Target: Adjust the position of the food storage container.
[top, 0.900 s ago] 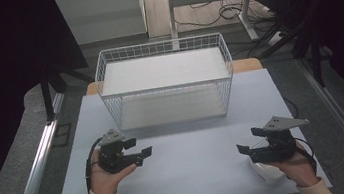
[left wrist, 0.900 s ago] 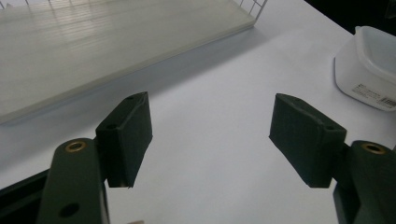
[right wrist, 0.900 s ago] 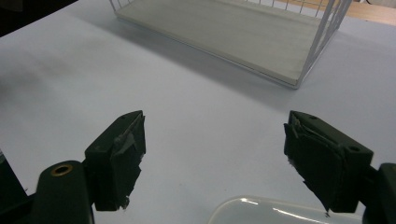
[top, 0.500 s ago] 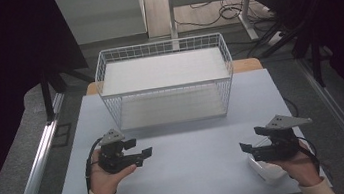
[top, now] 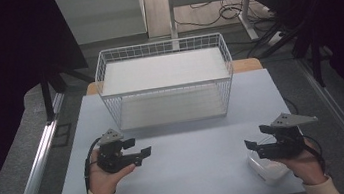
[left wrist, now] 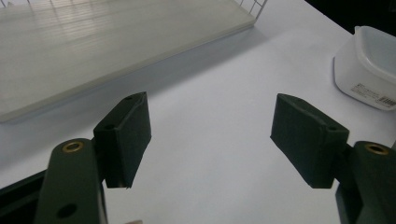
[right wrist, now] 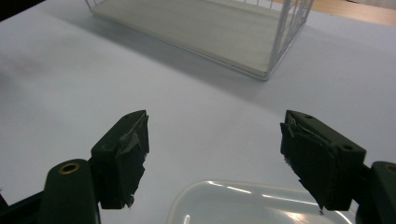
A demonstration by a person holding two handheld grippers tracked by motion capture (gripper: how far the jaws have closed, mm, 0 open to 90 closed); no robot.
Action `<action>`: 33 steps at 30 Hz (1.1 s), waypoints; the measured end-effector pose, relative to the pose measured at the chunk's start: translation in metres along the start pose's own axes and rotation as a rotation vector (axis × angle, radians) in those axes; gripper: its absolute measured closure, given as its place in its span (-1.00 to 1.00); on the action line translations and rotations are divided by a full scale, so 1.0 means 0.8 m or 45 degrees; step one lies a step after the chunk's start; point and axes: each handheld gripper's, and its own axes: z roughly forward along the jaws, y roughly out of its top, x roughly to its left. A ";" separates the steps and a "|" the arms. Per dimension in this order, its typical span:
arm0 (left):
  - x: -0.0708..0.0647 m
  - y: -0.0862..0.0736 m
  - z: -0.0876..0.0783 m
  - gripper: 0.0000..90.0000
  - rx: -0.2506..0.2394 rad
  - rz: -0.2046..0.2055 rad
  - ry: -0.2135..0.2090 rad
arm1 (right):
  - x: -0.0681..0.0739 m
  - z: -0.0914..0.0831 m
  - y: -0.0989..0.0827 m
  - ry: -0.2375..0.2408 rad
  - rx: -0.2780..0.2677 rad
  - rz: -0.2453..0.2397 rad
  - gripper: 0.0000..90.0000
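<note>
Right gripper [top: 256, 147] hovering just above clear plastic container [top: 268, 167] near front right corner of tabletop [top: 191, 145], fingers [right wrist: 123, 154] spread, nothing pinched. Container directly under and slightly behind those fingers. Left gripper [top: 139, 149], fingers also spread and empty, well apart toward front left. Wire basket [top: 166, 85] at far edge; open room between.

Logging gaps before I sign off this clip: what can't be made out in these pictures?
- Plastic container: in the high view the right gripper and hand cover most of it; the right gripper view's bottom edge cuts it off.
- Container's label: print too small in the left gripper view.
- Container's contents: cannot tell; its lid is frosted.
- Wire basket: cropped by the top edge in both gripper views.
</note>
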 end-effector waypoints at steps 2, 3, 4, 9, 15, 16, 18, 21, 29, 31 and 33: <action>0.000 0.000 0.000 -0.37 0.000 -0.002 0.001 | -0.006 -0.006 0.000 -0.033 0.009 -0.007 -0.45; 0.000 0.000 0.000 -0.37 0.000 -0.002 0.001 | -0.006 -0.006 0.000 -0.033 0.009 -0.007 -0.45; 0.001 0.000 0.000 -0.37 0.001 -0.002 0.002 | -0.008 -0.008 -0.001 -0.042 0.010 -0.003 -0.44; 0.002 0.000 -0.001 -0.37 0.003 -0.003 0.004 | -0.022 -0.023 -0.006 -0.077 0.024 0.008 -0.36; 0.004 0.000 -0.002 -0.38 0.005 -0.012 -0.002 | -0.042 -0.052 -0.021 -0.139 0.068 0.059 -0.15; 0.004 0.000 -0.002 -0.38 0.006 -0.012 -0.004 | -0.042 -0.052 -0.021 -0.139 0.068 0.059 -0.15; 0.004 0.000 -0.002 -0.38 0.005 -0.012 -0.009 | -0.046 -0.069 -0.028 -0.156 0.085 0.074 0.04; 0.004 0.000 -0.003 -0.38 0.006 -0.011 -0.012 | -0.047 -0.081 -0.035 -0.162 0.104 0.093 0.20; 0.008 0.001 -0.005 -0.39 0.004 -0.015 -0.018 | -0.039 -0.114 -0.074 -0.165 0.256 0.107 0.84; 0.006 0.002 -0.005 -0.39 0.003 -0.012 -0.020 | -0.036 -0.113 -0.083 -0.142 0.332 0.086 0.97; 0.005 0.002 -0.005 -0.39 0.003 -0.009 -0.020 | -0.035 -0.110 -0.086 -0.130 0.363 0.076 0.99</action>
